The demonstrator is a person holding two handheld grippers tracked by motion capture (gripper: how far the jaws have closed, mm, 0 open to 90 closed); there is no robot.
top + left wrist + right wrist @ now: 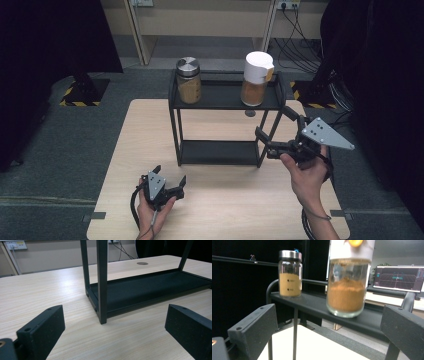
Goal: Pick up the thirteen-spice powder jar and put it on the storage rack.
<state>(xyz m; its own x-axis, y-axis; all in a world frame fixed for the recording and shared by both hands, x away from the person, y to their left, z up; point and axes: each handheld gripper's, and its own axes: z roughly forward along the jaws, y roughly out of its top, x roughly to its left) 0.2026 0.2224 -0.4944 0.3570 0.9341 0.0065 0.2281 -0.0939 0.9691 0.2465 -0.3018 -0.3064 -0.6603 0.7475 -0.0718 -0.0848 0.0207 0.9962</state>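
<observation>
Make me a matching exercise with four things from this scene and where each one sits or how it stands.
Things:
1. white-lid jar
2. steel-lid jar
3. right gripper
4. left gripper

Places or states:
A. open, low over the table in front of the rack
B. top shelf, left end
C. open, raised near the rack's right side
D. top shelf, right end

Pairs: 1-D, 2-B, 3-C, 4-A

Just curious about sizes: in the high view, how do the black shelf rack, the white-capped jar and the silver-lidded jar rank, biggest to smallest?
1. Black shelf rack, by far the largest.
2. White-capped jar, taller than the other jar.
3. Silver-lidded jar, somewhat shorter.
Both jars stand on the top shelf, similarly far away, so the comparison seems fair.
</observation>
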